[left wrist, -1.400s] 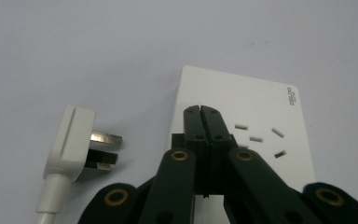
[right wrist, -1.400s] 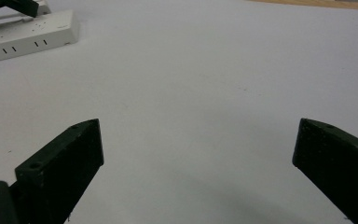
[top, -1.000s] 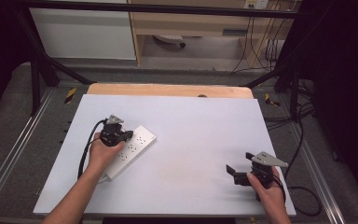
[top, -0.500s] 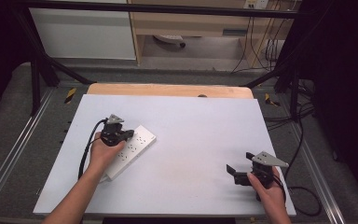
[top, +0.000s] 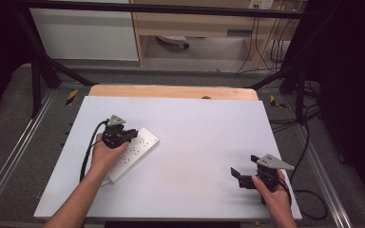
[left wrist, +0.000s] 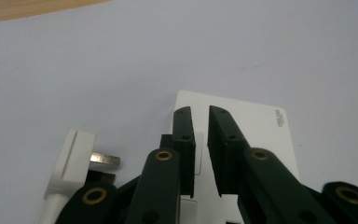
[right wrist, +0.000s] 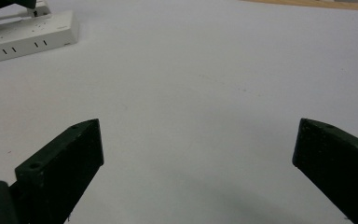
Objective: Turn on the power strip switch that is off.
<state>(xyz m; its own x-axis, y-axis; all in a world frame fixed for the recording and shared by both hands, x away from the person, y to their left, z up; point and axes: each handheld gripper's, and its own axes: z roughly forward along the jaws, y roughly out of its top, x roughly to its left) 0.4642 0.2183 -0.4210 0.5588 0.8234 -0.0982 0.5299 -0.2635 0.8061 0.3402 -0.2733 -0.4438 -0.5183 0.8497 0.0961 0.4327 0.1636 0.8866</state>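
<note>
**Left fingers nearly shut over power strip; right fingers spread above bare tabletop**

Left gripper (top: 120, 135) held low over the white power strip (top: 134, 151), which lies at an angle on the left half of the white tabletop (top: 195, 137). In the left gripper view the gripper (left wrist: 200, 154) has its two black fingers (left wrist: 184, 144) drawn close, a narrow slit between them. Nothing visible in that slit; the strip's flat top (left wrist: 256, 130) lies directly beyond and beneath the fingertips. Whether the tips touch the strip cannot be told.

Just left of the left finger, a white plug (left wrist: 70, 163) lies on the tabletop, one metal pin pointing toward the fingers. A white cable leaves its lower end. In the high view, a black cable (top: 89, 152) loops back from the left gripper along the person's forearm.

Right gripper (top: 252, 178) held in the person's right hand (top: 273, 199) near the right front corner of the tabletop, grey plate on top. Right gripper view: gripper (right wrist: 200, 154) with fingers (right wrist: 65, 158) wide apart, empty, bare white surface between them. The power strip (right wrist: 28, 35) sits far beyond the left finger, well apart.
</note>
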